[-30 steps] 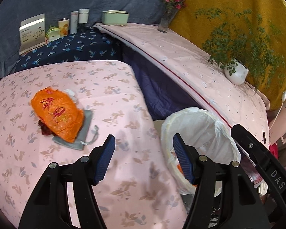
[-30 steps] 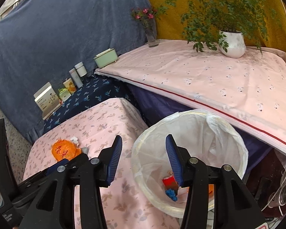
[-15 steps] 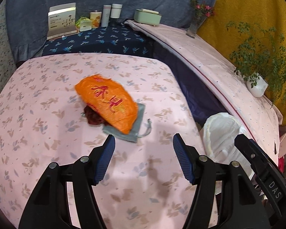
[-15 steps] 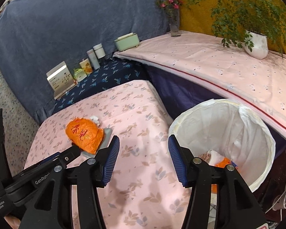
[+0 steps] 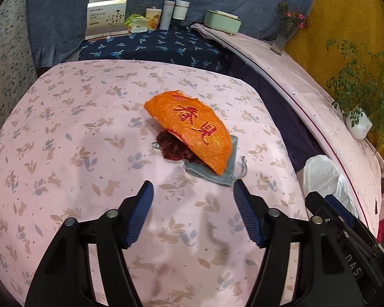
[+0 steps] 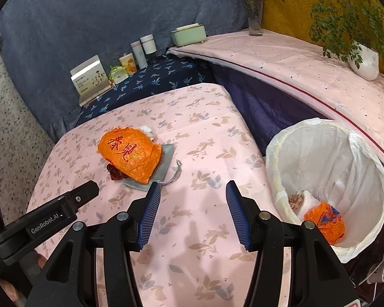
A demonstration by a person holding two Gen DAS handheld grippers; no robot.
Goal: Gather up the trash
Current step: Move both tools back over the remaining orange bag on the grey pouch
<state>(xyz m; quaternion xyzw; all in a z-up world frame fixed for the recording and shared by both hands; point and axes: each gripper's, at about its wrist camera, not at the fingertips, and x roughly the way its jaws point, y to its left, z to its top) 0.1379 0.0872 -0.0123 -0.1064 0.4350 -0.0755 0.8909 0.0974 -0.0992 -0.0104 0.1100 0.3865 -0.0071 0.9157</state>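
Now that both tools have swung away from the lined trash bin toward the counter, the left tool is opening and the right tool stands released, both empty, near the orange wrapper in the counter's middle, probably the next pickup.

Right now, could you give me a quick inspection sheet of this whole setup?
Surface: pink rabbit-print cloth covers the table.
Job's things: orange wrapper lies over a dark red scrap and a grey drawstring pouch; a white crumpled bit sits behind it. White-lined bin beside the table holds an orange wrapper and other scraps.
Clutter: box, tins and bottles on the blue cloth behind.
Grippers: left gripper opening, nothing between its fingers; right gripper open, empty.
Cables: nothing seen.
Surroundings: potted plant, flower vase, blue and yellow drapes.
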